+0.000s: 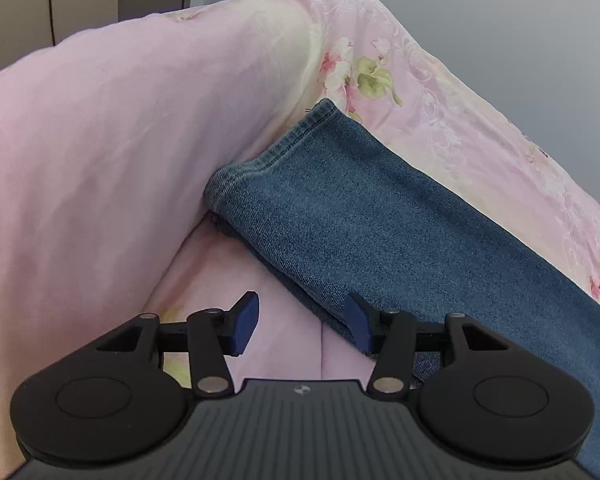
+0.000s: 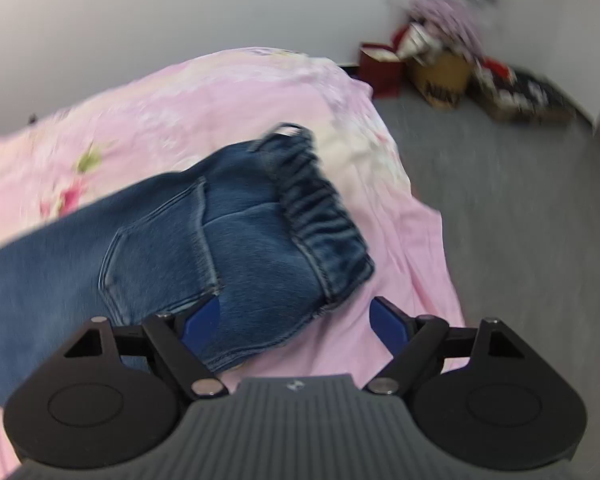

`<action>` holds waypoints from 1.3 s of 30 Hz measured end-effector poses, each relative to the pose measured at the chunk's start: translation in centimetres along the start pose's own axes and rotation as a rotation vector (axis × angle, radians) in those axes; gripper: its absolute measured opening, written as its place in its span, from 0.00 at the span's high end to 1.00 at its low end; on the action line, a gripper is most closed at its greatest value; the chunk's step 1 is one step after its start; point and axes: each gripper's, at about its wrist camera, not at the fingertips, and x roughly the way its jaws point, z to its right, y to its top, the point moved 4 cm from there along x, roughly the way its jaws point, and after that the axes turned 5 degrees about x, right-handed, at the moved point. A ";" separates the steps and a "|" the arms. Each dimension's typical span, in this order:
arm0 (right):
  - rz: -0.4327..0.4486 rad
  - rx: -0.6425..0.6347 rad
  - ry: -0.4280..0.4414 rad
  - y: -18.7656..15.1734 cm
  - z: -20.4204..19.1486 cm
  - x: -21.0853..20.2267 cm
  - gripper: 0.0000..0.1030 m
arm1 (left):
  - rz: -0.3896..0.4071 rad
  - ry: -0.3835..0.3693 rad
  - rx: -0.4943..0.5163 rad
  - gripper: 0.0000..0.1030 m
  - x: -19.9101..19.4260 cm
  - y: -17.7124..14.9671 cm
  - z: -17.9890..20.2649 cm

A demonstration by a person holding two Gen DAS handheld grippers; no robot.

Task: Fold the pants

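Observation:
Blue denim pants lie folded lengthwise on a pink flowered bed cover. The left wrist view shows the leg hems [image 1: 276, 160] stacked together and the legs [image 1: 400, 240] running down to the right. My left gripper [image 1: 304, 322] hovers open above the cover beside the legs' near edge, with nothing between its blue pads. In the right wrist view the elastic waistband [image 2: 320, 208] and a back pocket [image 2: 156, 248] face up. My right gripper [image 2: 300, 320] stands wide open over the waist corner; the denim lies below the jaws, and the pads do not press on it.
The pink bed cover [image 1: 100, 140] bulges up into a tall fold left of the hems. The bed's edge [image 2: 432, 248] drops to grey floor [image 2: 520, 220] on the right. Boxes and bags [image 2: 444, 68] are piled against the far wall.

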 end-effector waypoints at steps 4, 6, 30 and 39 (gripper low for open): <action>-0.023 0.216 0.077 0.2 2.7 2.9 0.24 | -0.012 0.012 -0.033 0.43 1.2 -0.6 0.6; -0.054 0.314 0.139 0.1 3.7 4.8 0.26 | -0.030 0.031 -0.040 0.43 1.9 -1.0 0.9; -0.004 -0.091 -0.084 1.7 -0.7 1.6 0.50 | 0.027 -0.049 -0.405 0.40 4.1 -0.3 -5.3; -0.040 -0.546 0.126 -3.8 -15.8 -0.7 0.50 | 0.153 -0.210 -0.555 0.43 2.5 0.1 -6.5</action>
